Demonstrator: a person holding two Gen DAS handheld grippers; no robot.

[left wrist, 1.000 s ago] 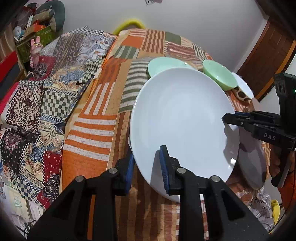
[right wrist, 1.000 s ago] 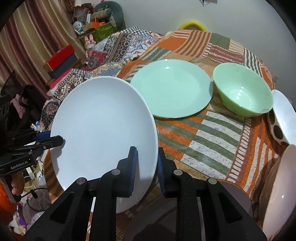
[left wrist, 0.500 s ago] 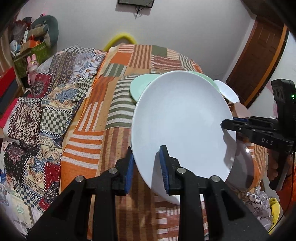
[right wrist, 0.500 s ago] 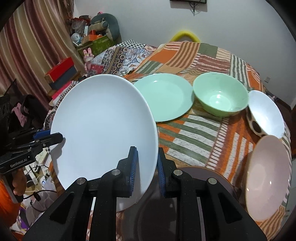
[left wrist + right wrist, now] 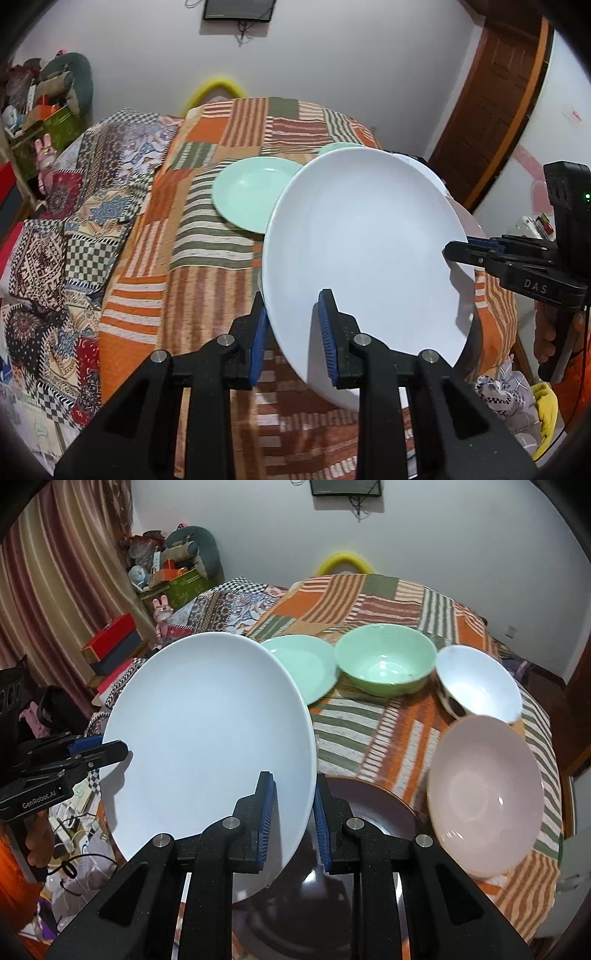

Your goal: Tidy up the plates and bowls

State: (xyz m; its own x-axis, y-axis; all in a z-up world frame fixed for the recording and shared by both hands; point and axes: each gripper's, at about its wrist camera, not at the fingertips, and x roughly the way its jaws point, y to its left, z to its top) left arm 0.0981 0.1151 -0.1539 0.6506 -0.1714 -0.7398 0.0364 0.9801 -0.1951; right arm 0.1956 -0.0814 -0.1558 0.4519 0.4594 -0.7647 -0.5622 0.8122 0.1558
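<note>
A large white plate [image 5: 365, 251] hangs tilted above the table, gripped at two opposite edges. My left gripper [image 5: 293, 306] is shut on its near rim. The right gripper [image 5: 450, 254] pinches the far right rim. In the right wrist view the same white plate [image 5: 207, 746] fills the left half. There my right gripper [image 5: 293, 779] is shut on its rim, and the left gripper [image 5: 122, 748] clamps the far left edge. A mint green plate [image 5: 310, 664], a mint green bowl [image 5: 384, 657], a white spotted bowl [image 5: 480, 679] and a pink bowl [image 5: 484, 794] rest on the table.
A dark brown plate [image 5: 373, 812] lies under my right gripper at the table's near edge. A striped patchwork cloth [image 5: 207, 280] covers the table [image 5: 369, 716]. Boxes and toys [image 5: 170, 576] are piled at the back left, and a wooden door [image 5: 491, 110] stands at the right.
Both grippers have risen and drawn back with the white plate held between them. More of the table, the bowls and the wall behind has come into view.
</note>
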